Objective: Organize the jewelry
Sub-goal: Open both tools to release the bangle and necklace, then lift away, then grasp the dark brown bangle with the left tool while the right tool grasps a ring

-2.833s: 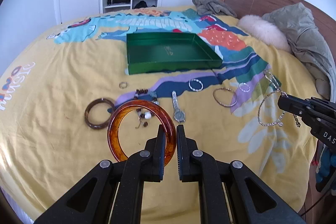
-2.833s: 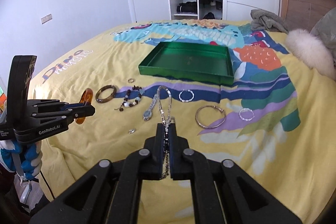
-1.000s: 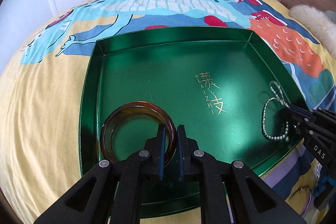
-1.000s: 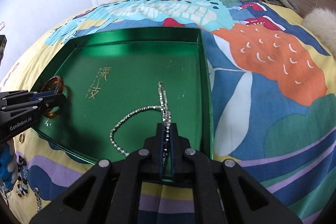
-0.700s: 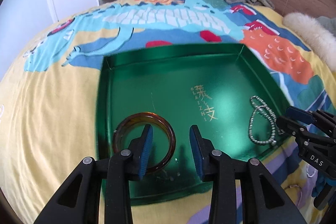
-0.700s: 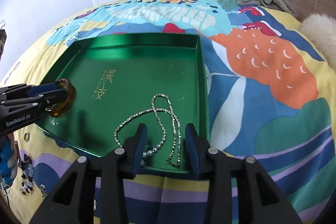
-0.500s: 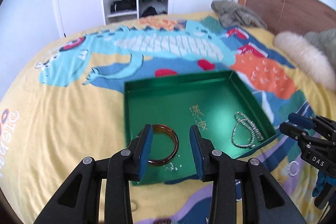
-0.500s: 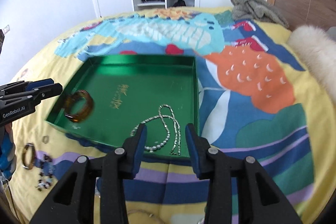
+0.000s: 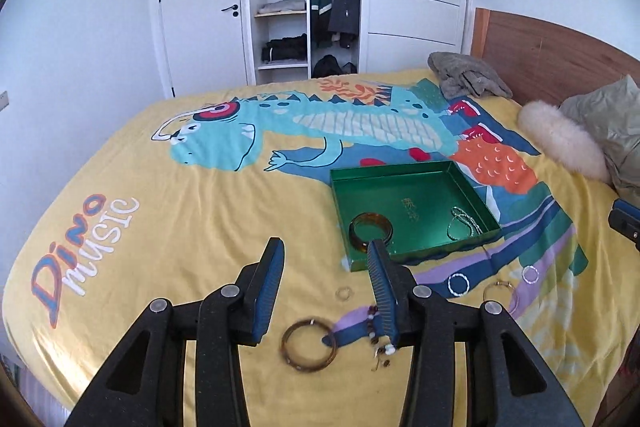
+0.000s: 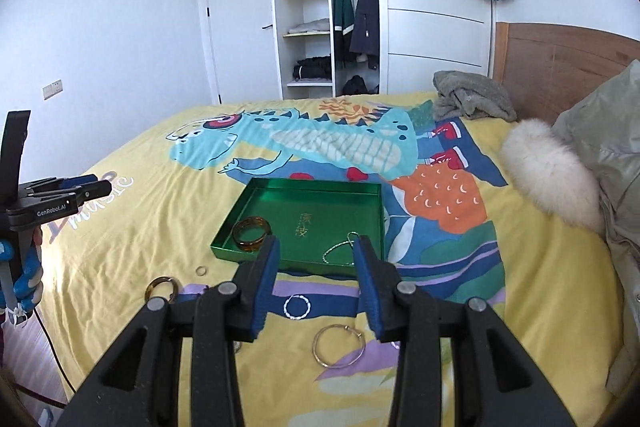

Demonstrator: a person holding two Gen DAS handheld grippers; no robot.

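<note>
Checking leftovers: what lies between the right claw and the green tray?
In the right wrist view, a small silver ring lies on the bedspread between the right claw and the green tray.

the left gripper [image 9: 325, 259] is wide apart and holds nothing, above the yellow bed cover [image 9: 192, 227]. the green tray [image 9: 472, 187] holds an amber bangle [image 9: 370, 229] and a silver chain [image 9: 460, 223]. a brown bangle [image 9: 308, 347] lies between the fingers [image 9: 268, 279].

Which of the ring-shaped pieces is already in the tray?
The thick amber bangle, lying flat in the near-left corner of the green tray. The thin dark brown bangle, silver hoop and small beaded ring are still on the bedspread.
</note>
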